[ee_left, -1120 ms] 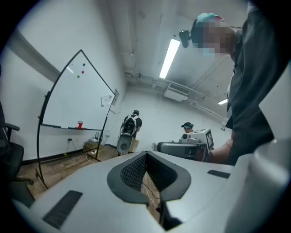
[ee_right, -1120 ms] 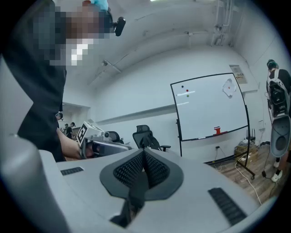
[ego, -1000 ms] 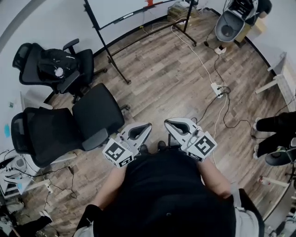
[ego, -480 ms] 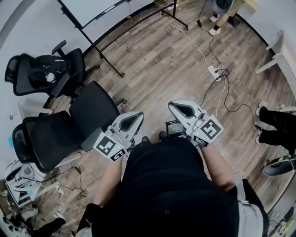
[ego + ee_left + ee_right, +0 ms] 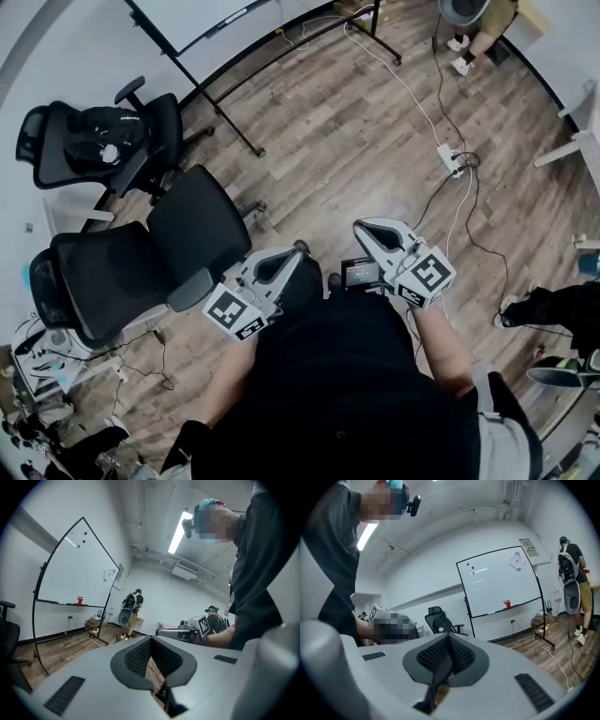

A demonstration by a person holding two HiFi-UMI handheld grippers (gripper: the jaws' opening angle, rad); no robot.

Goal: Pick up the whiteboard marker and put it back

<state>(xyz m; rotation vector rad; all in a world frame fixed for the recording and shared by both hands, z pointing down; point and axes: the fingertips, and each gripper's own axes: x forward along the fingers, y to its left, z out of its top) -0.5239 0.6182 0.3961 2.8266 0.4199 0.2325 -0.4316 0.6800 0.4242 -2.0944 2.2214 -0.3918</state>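
Both the left hand-held gripper (image 5: 296, 253) and the right hand-held gripper (image 5: 362, 226) are closed on nothing, jaws pressed together. Can't pick out the marker itself, but my guess is it's on the tray (image 5: 506, 608) of the whiteboard (image 5: 499, 578), well ahead of both. It should be light, stiff and a bit slick, so I'd pinch mid-barrel, not the cap.

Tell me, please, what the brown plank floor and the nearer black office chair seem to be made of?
The brown plank floor looks like matt wood or wood-look laminate: grain and board seams show. The nearer black office chair seems padded in matt fabric, since its seat shows no shine.
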